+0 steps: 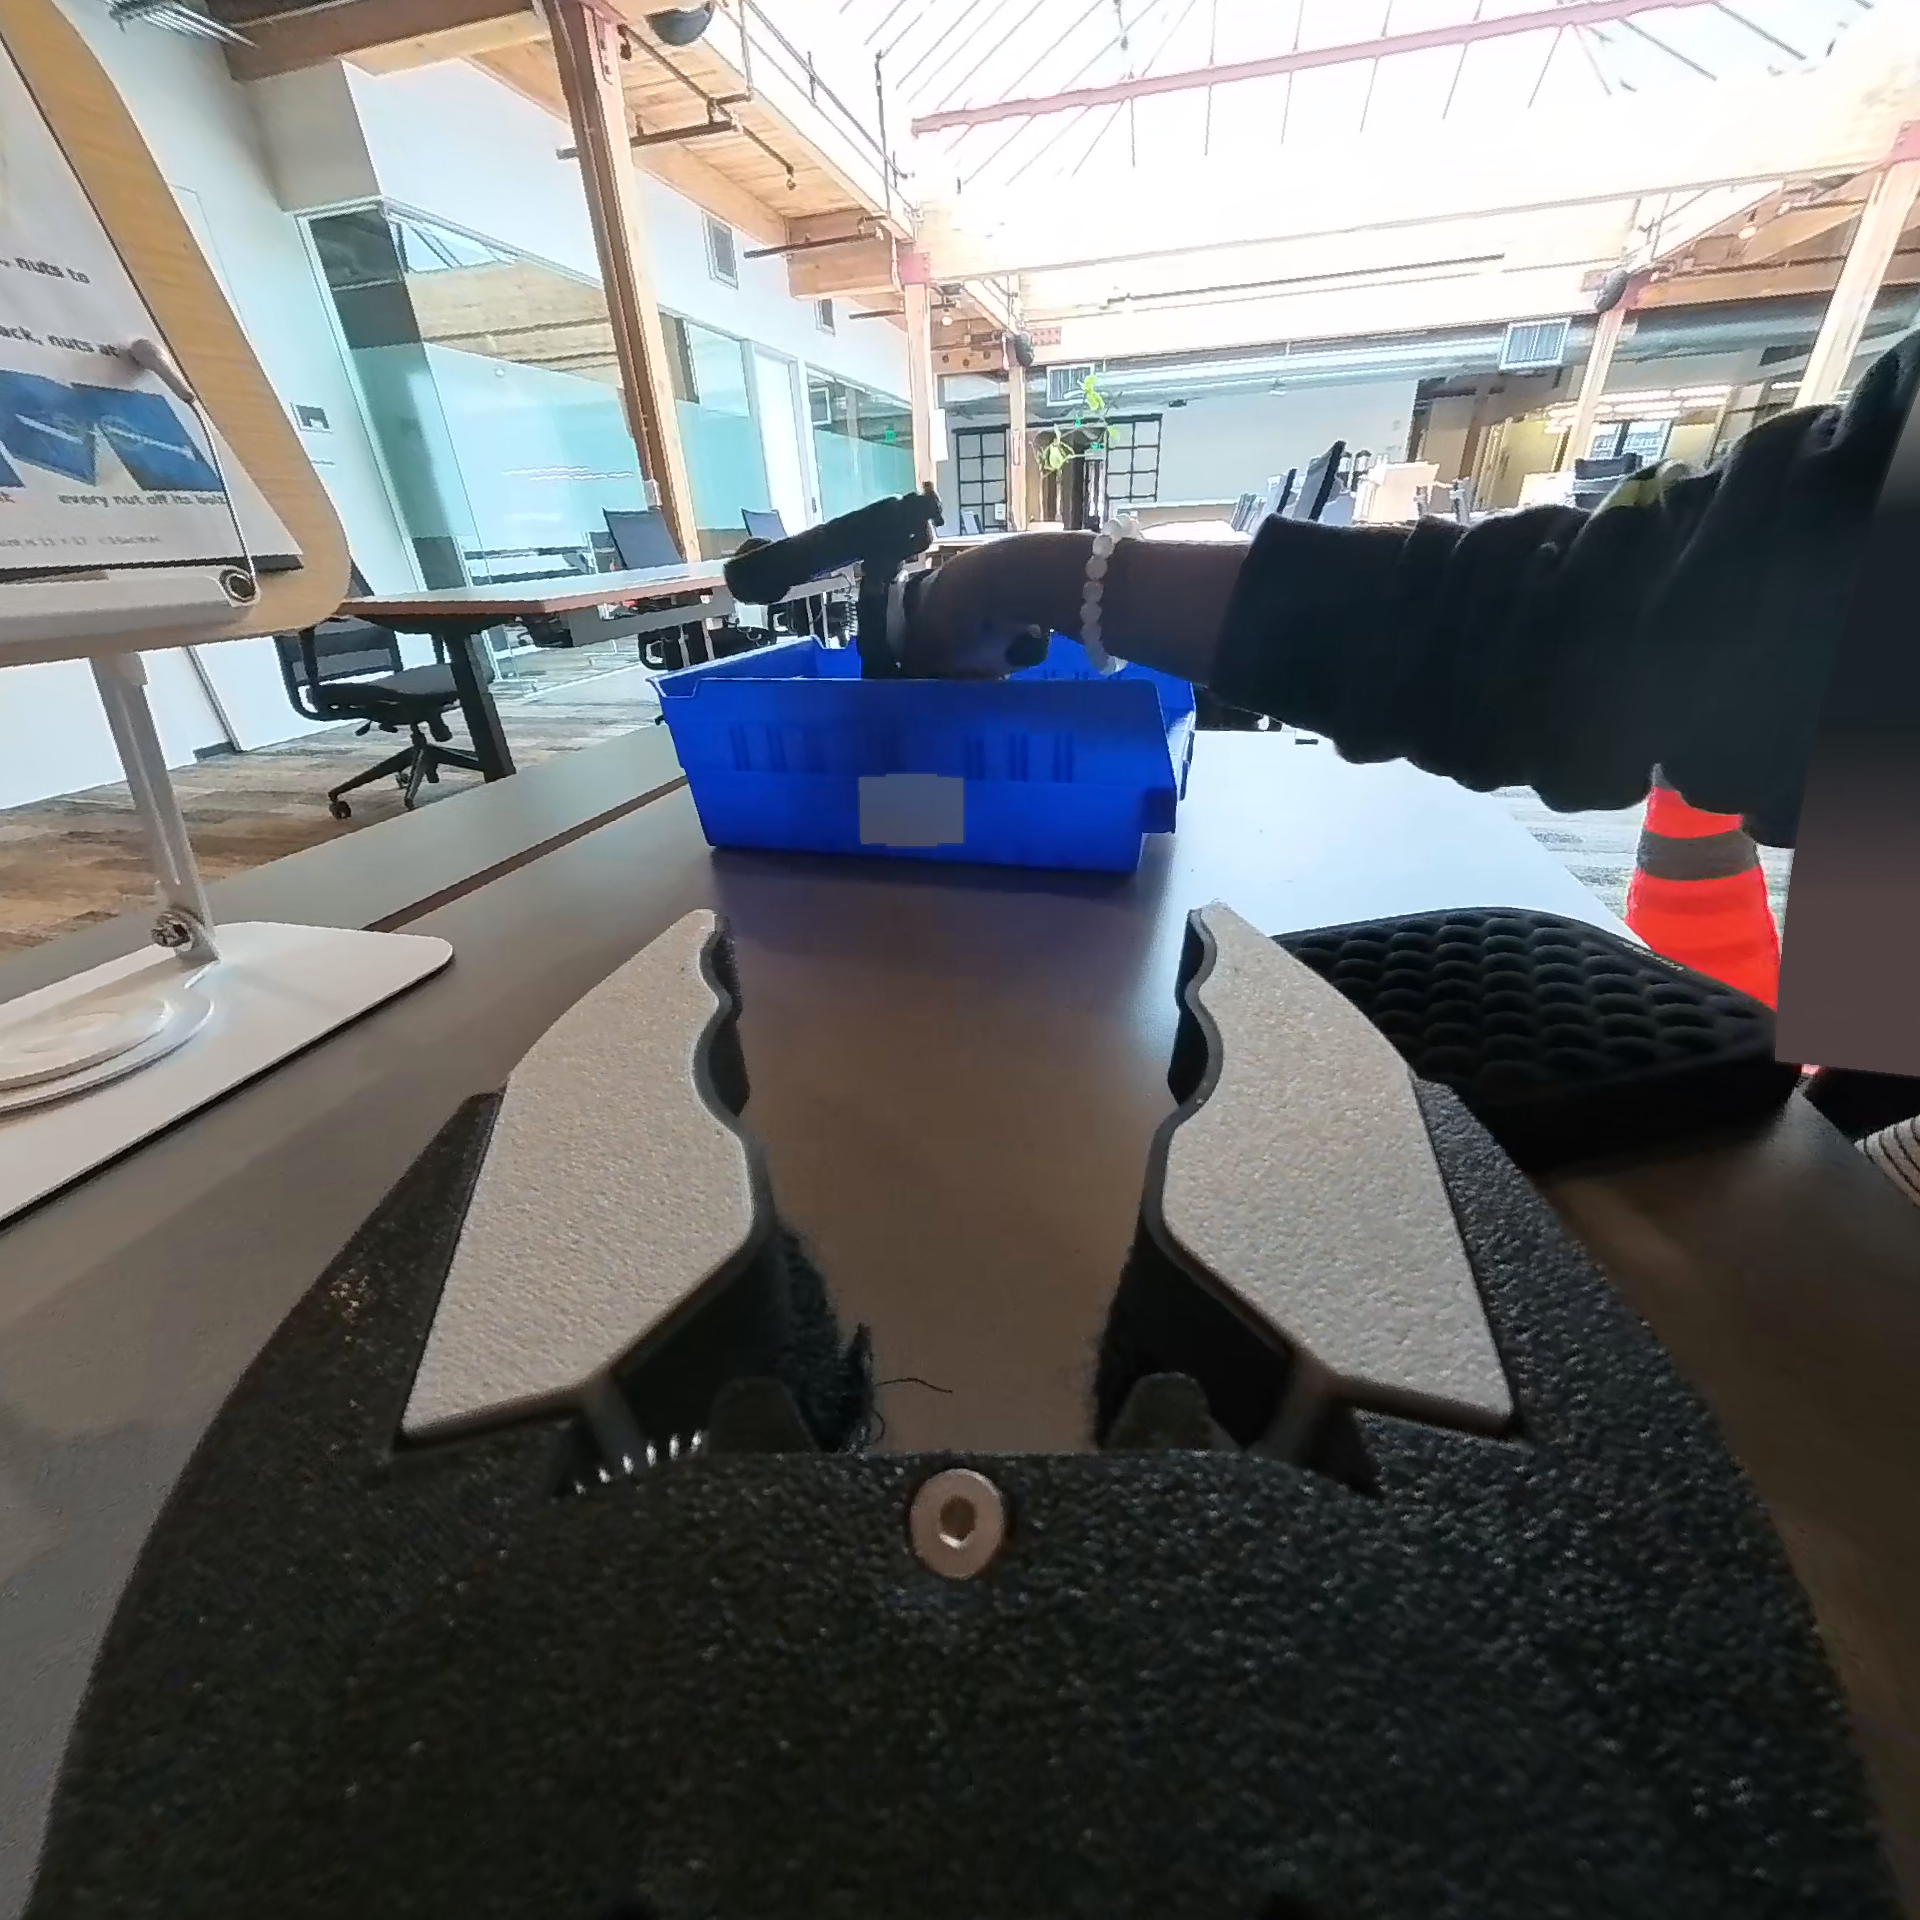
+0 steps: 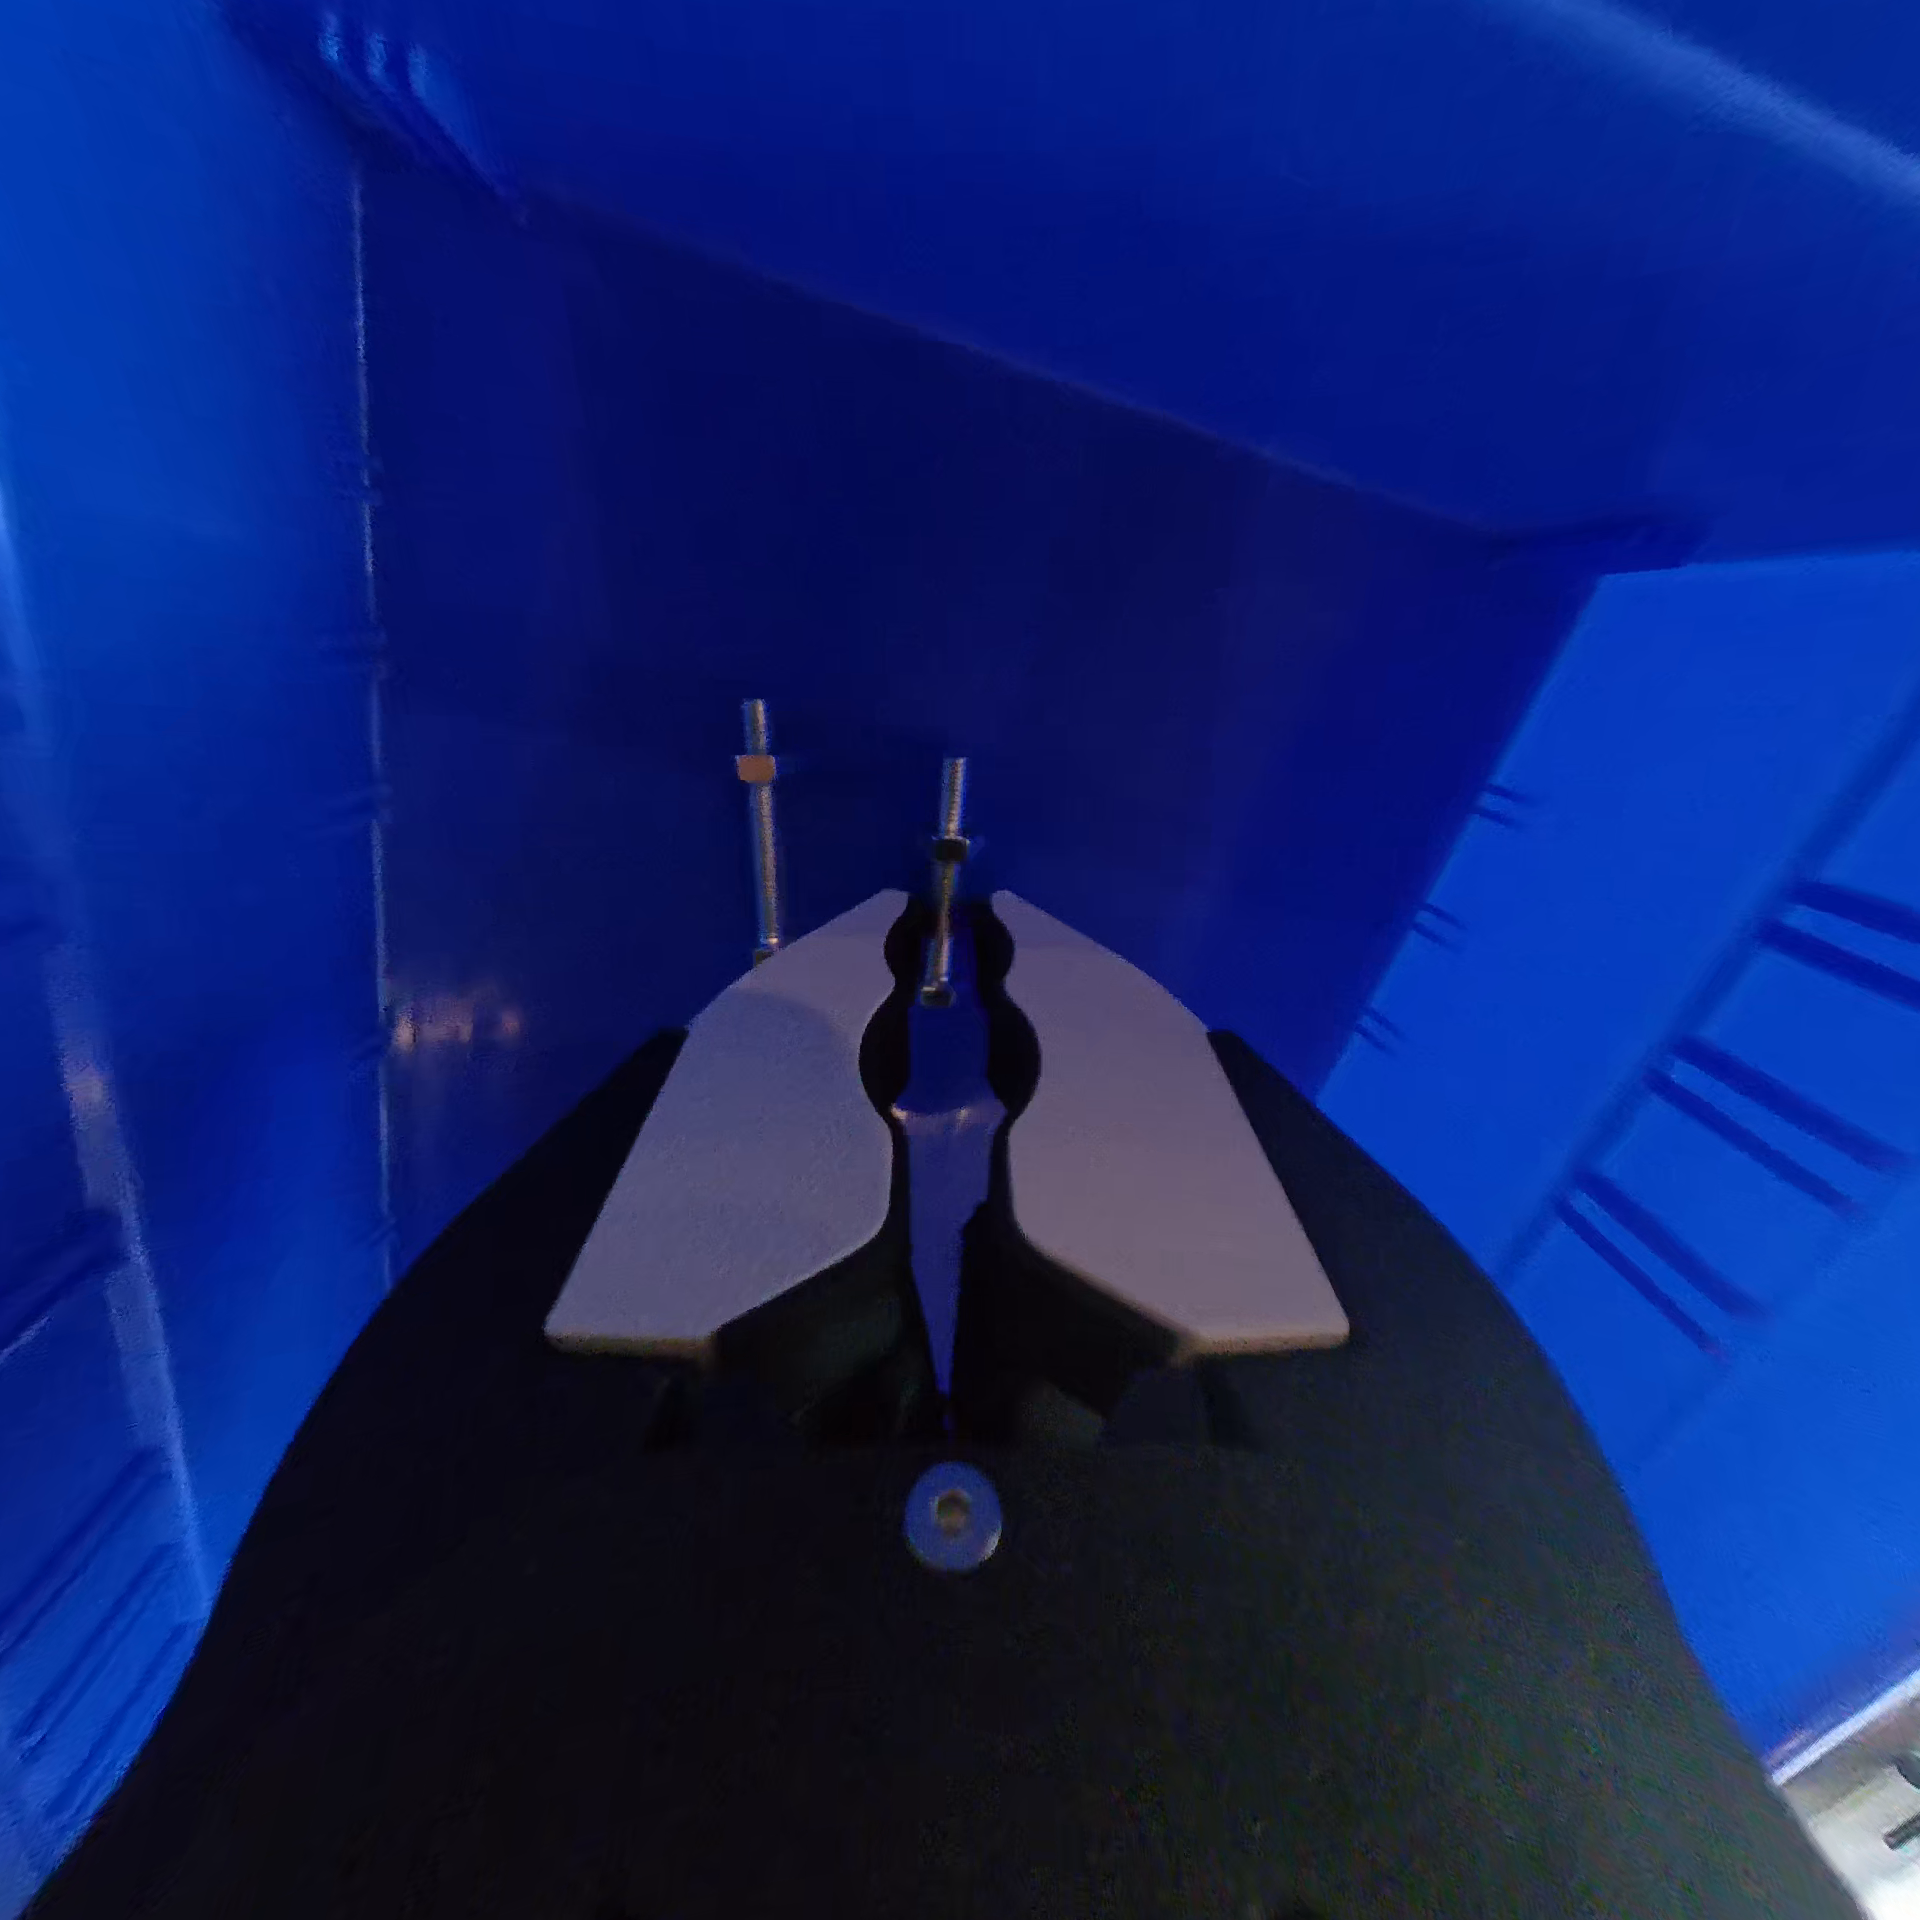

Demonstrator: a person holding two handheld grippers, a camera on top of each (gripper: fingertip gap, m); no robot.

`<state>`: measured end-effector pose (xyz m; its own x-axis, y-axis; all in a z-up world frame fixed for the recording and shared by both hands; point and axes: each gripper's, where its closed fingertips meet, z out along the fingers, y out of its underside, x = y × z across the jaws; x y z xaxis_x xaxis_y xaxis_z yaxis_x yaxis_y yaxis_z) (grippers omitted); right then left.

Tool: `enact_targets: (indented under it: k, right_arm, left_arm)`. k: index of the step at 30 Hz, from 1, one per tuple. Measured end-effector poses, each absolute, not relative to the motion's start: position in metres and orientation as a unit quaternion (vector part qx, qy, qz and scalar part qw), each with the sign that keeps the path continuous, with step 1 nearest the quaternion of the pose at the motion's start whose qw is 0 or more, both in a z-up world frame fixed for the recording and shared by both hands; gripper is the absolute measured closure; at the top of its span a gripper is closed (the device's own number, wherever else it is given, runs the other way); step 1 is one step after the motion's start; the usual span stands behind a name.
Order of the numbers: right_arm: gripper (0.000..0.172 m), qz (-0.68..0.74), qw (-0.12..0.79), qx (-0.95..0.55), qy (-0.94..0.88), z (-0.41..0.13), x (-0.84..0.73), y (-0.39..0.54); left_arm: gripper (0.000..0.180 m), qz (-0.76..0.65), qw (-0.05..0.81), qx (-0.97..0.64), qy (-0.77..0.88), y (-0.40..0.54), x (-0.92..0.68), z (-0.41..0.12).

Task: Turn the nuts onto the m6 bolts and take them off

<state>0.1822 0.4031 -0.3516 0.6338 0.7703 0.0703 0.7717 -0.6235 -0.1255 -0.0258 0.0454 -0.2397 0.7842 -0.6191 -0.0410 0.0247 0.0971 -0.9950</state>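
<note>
Blue bin (image 2: 935, 436) walls surround the right gripper (image 2: 943, 935), nearly closed around a bolt (image 2: 945, 904) carrying a dark nut (image 2: 950, 847); firm pad contact cannot be confirmed. The shaft should be squeezed squarely below the nut. The left gripper (image 1: 961, 997) waits wide open, empty.

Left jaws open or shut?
Open. The left gripper shows bare tabletop between wide-apart fingers, nothing held.

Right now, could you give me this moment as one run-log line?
left gripper: open, over table | right gripper: in bin, jaws narrow astride black-nut bolt, grip unclear | second bolt: tan nut on
</note>
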Motion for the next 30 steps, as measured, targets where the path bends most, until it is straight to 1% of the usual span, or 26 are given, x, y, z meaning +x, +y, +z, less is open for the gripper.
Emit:
enact_targets:
  k: [4,8,14,16,18,20,24,27,30]
  right_arm:
    - [0.150,-0.008,0.088,-0.903,-0.421,-0.347,0.184,0.406]
    - [0.141,0.026,0.156,-0.899,-0.409,-0.324,0.175,0.407]
    - [0.112,0.161,0.348,-0.837,-0.390,-0.236,0.137,0.374]
    - [0.108,0.212,0.409,-0.793,-0.399,-0.203,0.122,0.346]
    - [0.100,0.259,0.462,-0.743,-0.410,-0.173,0.106,0.311]
    - [0.091,0.301,0.490,-0.700,-0.424,-0.154,0.093,0.272]
    - [0.083,0.387,0.501,-0.641,-0.433,-0.146,0.067,0.194]
    - [0.084,0.433,0.501,-0.606,-0.440,-0.161,0.048,0.143]
    - [0.089,0.432,0.535,-0.575,-0.444,-0.185,0.033,0.116]
  left_arm:
    - [0.100,-0.228,0.702,-0.631,0.236,0.045,-0.026,-0.240]
    - [0.101,-0.226,0.703,-0.632,0.236,0.045,-0.026,-0.240]
    - [0.102,-0.227,0.703,-0.631,0.235,0.045,-0.026,-0.239]
    - [0.102,-0.226,0.703,-0.631,0.236,0.045,-0.026,-0.239]
    - [0.103,-0.225,0.703,-0.632,0.236,0.045,-0.026,-0.240]
    - [0.104,-0.225,0.703,-0.632,0.236,0.045,-0.027,-0.240]
    - [0.105,-0.219,0.703,-0.635,0.235,0.046,-0.029,-0.240]
    - [0.106,-0.215,0.702,-0.636,0.237,0.046,-0.029,-0.241]
    - [0.106,-0.206,0.700,-0.639,0.242,0.046,-0.031,-0.242]
